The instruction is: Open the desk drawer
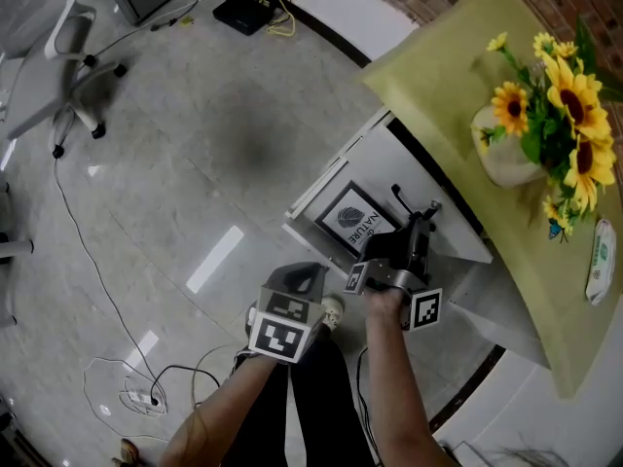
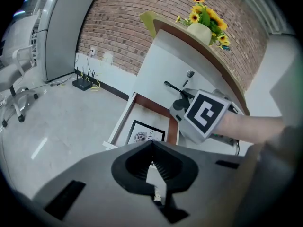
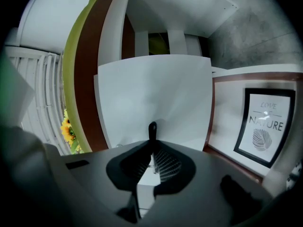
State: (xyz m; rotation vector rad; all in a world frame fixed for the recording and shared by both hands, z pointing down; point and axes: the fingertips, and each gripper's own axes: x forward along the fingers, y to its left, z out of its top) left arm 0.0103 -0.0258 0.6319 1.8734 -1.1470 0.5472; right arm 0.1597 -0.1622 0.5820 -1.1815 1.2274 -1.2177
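Could slip off the thin black drawer handle (image 3: 152, 128) at 12 o'clock, nipped only by the tips of the right gripper (image 3: 151, 144), if tugged sideways, with the left gripper (image 2: 152, 148) closed on nothing

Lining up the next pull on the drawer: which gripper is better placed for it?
Right. The right gripper is shut on the black drawer handle, ready to pull. The left gripper is shut on nothing and hangs short of the drawer.

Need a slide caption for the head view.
Right gripper grips the handle of the pulled-out desk drawer, a framed print lying inside.
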